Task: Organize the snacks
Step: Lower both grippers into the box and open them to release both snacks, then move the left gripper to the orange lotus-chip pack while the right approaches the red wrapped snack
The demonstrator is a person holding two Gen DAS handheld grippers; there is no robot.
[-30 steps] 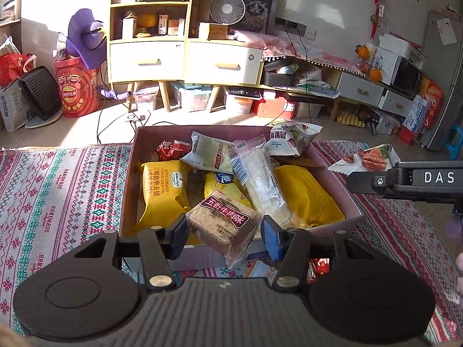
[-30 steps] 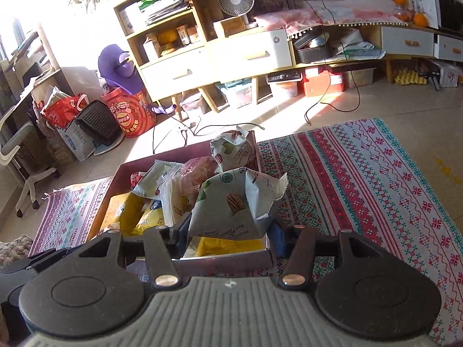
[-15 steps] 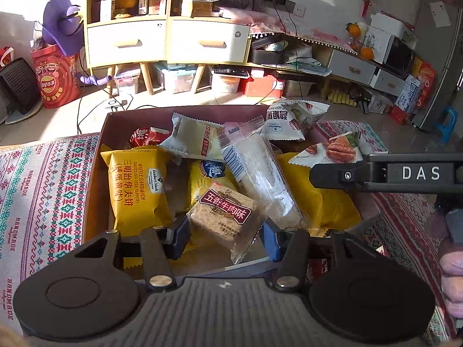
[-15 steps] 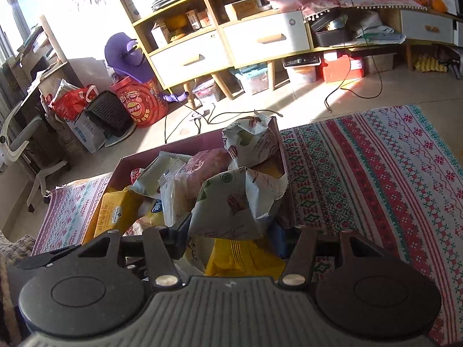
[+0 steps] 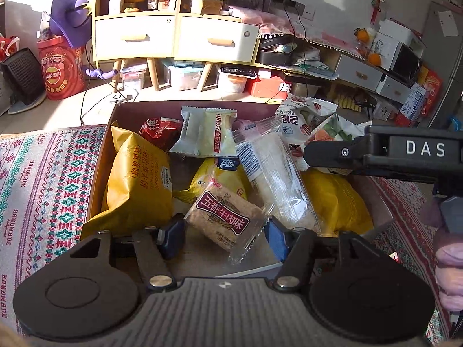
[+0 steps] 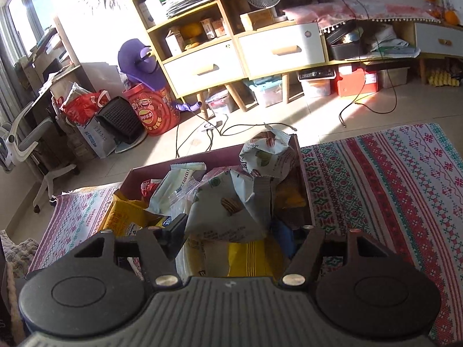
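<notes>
A dark red box (image 5: 99,170) on the patterned cloth holds several snack packs. My left gripper (image 5: 224,235) is over the box's near end; its jaws have spread and the brown biscuit pack (image 5: 224,217) sits loosely between them, touching neither pad clearly. My right gripper (image 6: 231,231) is over the box's right side, shut on a white nut packet (image 6: 228,208). The right gripper also shows in the left wrist view (image 5: 376,153), with that packet (image 5: 332,133) at its tip. A second white nut packet (image 6: 266,156) leans at the box's far right corner.
In the box lie a big yellow bag (image 5: 136,179), a white cake pack (image 5: 207,136), a clear long pack (image 5: 275,179), a red pack (image 5: 156,130) and a yellow bag (image 5: 338,202). Patterned cloth (image 6: 390,190) spreads around. Cabinets (image 5: 173,37) stand beyond on the floor.
Both grippers moved forward and down over the box. My left jaws opened wider around the biscuit pack. My right gripper lowered the nut packet into the box.
</notes>
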